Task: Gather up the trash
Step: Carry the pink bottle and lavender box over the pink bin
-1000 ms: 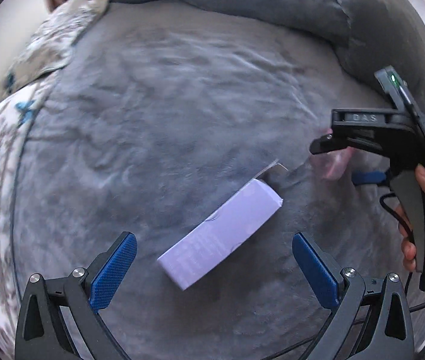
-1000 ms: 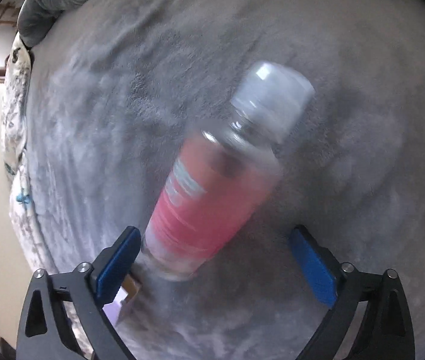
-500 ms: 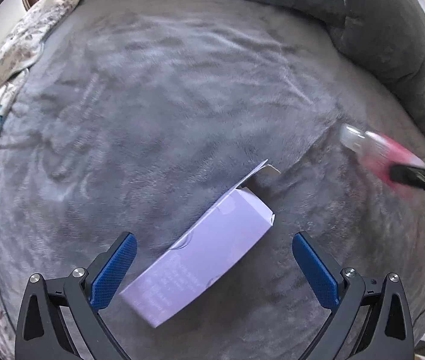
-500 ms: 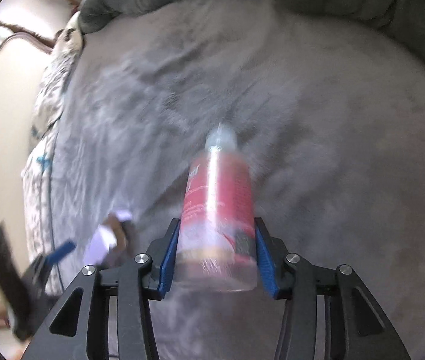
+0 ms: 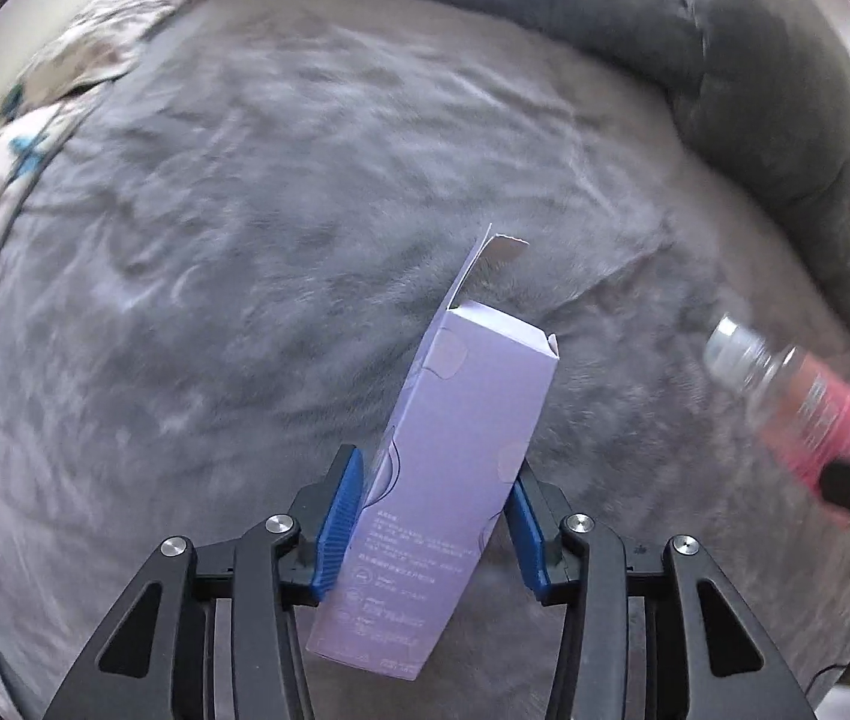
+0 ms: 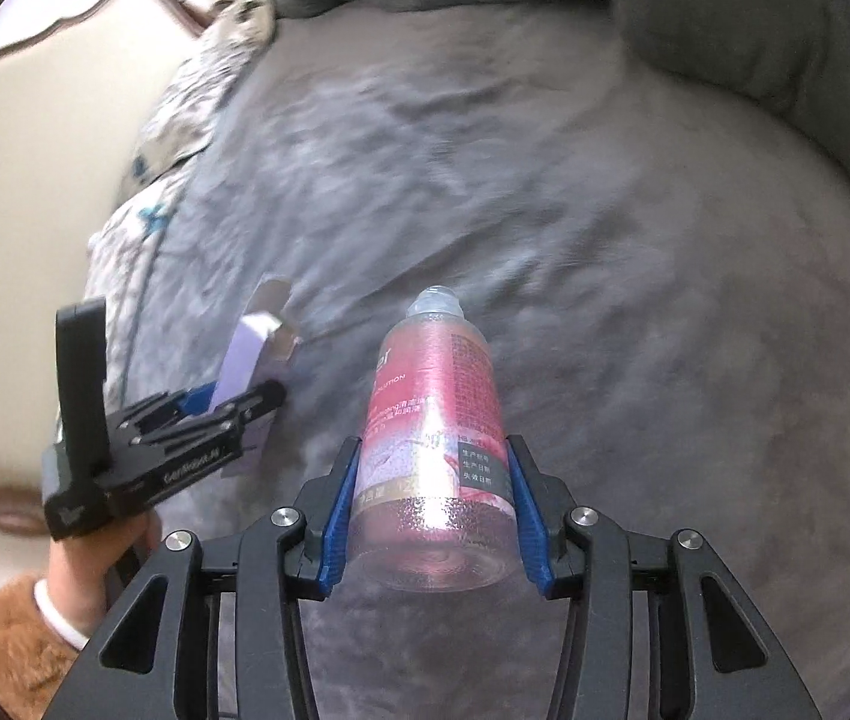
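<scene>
1. A lilac box is seen between the blue pads of the left gripper; the jaws are closing, and both pads are pressed against the box's long sides.
2. The box is tilted, with its open top flap pointed away from the camera and its printed lower end reaching down between the gripper's arms.
3. A grey blanket is spread beneath the box; whether the box's lower end touches it cannot be told.
4. A bottle with a pink label is pinched between the pads of the right gripper, near its base.
5. The bottle's uncapped neck is pointed away from the camera, and the bottle is held above the blanket.
6. In the right wrist view, the left gripper is seen at the left, gripped by a hand with a white band at the wrist; the box is seen sticking out of it.
7. In the left wrist view, the bottle is seen blurred at the right edge, with a dark piece of the right gripper across its lower end.
8. A thick grey fold is heaped along the far edge of the blanket.
9. A floral cloth is seen at the blanket's left edge.
</scene>
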Available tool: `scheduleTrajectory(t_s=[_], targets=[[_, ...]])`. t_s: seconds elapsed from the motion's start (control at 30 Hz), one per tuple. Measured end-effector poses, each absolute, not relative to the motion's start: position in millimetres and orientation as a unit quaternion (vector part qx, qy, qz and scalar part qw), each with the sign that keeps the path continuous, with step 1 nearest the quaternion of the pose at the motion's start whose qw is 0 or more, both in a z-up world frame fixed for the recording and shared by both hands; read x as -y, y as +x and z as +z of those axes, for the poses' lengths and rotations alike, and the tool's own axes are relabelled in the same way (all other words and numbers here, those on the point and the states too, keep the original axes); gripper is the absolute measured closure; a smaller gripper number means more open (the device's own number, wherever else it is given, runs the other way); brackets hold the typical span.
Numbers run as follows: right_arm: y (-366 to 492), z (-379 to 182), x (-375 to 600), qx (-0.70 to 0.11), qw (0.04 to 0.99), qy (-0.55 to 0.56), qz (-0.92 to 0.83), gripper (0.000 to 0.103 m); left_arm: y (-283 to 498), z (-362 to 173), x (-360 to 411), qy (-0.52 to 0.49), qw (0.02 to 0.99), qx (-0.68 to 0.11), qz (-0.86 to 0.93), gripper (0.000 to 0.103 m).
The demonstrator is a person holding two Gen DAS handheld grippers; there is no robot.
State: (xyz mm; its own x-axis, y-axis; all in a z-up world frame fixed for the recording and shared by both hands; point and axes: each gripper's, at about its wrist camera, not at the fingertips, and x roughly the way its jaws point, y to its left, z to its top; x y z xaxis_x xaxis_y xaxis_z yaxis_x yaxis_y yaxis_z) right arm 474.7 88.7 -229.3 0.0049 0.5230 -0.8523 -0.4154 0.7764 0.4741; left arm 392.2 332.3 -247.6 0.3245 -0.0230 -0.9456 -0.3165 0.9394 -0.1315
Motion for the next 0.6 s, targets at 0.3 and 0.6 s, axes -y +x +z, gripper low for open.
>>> scheduleTrajectory(t_s=[0.3,0.6], targets=[[391,-191,-120,-0.599,0.665,-0.008,0.446,0.058,224,-193,-341,-0.273,0.817,-0.473,0.186,0.055],[208,-169,-194,-0.575,0.548,-0.135,0.592,0.058,-65,-177,-323,-0.369,0.724,-0.447,0.374,0.055]])
